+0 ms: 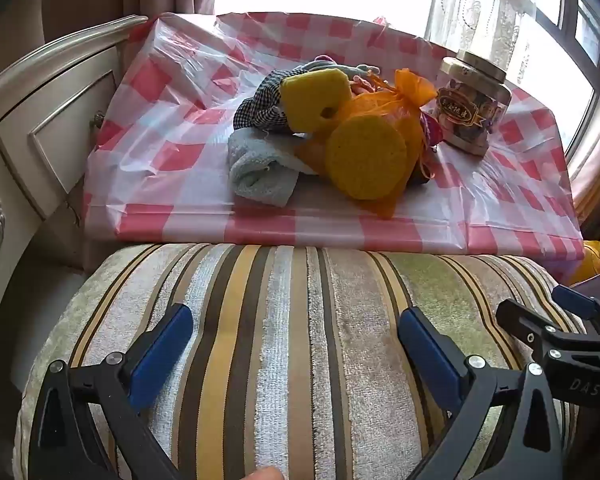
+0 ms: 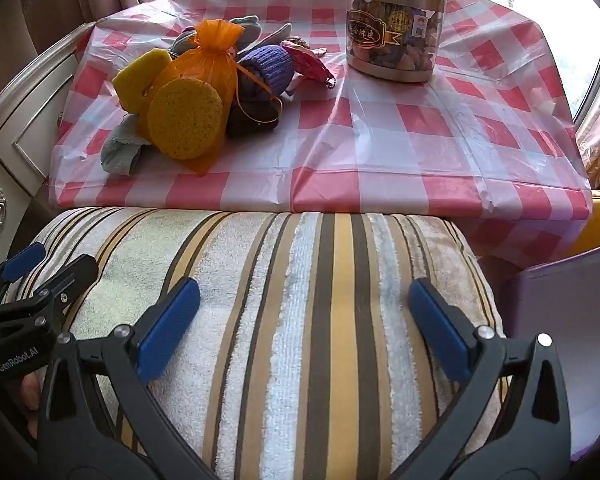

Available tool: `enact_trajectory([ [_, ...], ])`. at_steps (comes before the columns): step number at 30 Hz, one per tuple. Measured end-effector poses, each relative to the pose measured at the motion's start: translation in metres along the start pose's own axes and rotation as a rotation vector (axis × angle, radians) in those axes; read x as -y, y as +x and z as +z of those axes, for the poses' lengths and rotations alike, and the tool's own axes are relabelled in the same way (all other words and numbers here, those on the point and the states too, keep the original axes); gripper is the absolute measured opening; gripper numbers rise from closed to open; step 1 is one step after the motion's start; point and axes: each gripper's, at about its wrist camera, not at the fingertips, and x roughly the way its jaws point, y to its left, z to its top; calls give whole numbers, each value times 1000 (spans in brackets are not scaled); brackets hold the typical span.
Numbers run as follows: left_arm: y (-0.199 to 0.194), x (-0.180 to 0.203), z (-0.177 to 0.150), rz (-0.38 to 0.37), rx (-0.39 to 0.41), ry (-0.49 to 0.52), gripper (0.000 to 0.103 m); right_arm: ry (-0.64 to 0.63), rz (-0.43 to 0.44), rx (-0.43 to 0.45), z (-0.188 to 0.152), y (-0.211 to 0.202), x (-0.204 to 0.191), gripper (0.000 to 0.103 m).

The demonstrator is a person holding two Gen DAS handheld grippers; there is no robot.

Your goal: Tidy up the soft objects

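Nearest, the left gripper point(image 1: 296, 344) and right gripper point(image 2: 304, 320) are held wide apart and empty above a striped cushion point(image 2: 300, 320). Beyond it, on the pink checked tablecloth point(image 2: 380, 140), the soft objects are heaped: a round yellow sponge point(image 2: 185, 119), an orange organza bag point(image 2: 208, 60), a grey towel point(image 1: 260, 172), a purple knit piece point(image 2: 270, 66). Farther right stands a snack jar point(image 2: 396, 24). The slippery cloth could be dragged along if a tangled item is pulled, and the jar tipped.
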Motion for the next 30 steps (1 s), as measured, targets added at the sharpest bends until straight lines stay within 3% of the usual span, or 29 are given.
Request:
enact_trajectory([
  [30,2,-3,0,6,-3,-5,103,2,2,2,1,0,0,103],
])
